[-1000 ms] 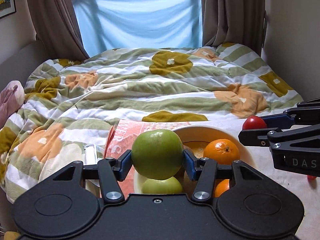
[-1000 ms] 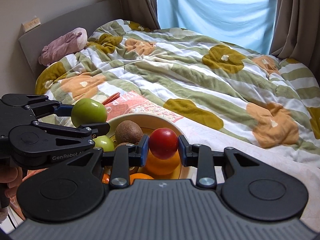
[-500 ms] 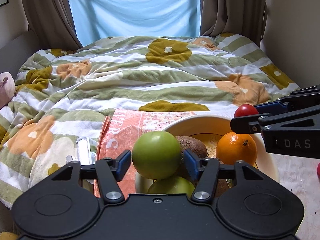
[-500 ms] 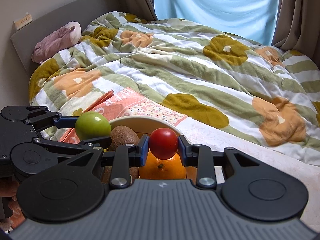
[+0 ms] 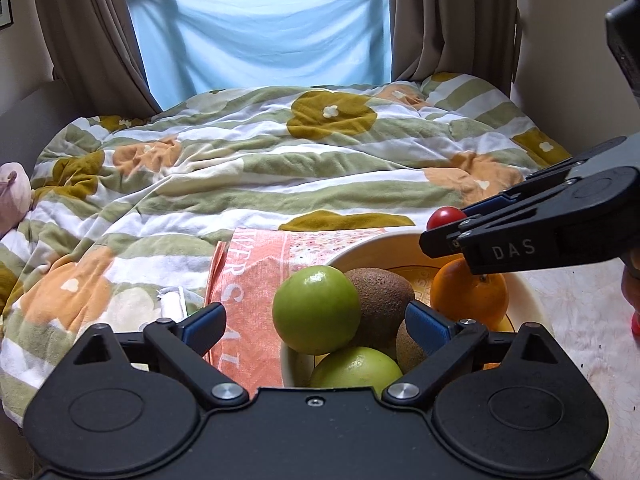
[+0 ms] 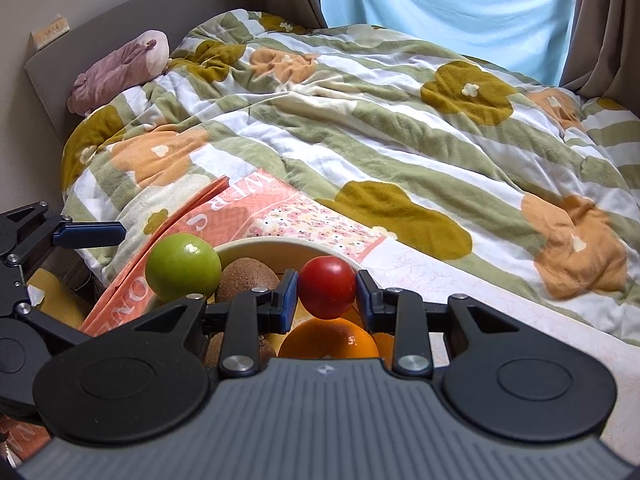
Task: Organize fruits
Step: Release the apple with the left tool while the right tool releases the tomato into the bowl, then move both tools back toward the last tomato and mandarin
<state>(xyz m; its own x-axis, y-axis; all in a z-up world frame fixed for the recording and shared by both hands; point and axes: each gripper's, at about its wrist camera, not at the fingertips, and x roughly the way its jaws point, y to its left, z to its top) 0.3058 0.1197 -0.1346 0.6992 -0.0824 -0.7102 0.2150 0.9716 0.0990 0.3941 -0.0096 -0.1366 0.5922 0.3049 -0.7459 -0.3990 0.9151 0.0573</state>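
Cream bowl sits at the bed edge, rim nearly full: 2 green apples, kiwis, oranges. Bare white tabletop right of the bowl, striped duvet behind it. Left gripper jaws opening, pads clear of the upper green apple, which rests on the pile between them. Right gripper pinches a red tomato above an orange, over the bowl.

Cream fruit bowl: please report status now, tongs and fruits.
Left tongs opening, round green apple free, resting in cream fruit bowl. Right tongs shut on small red fruit above bowl. Nothing blocking.
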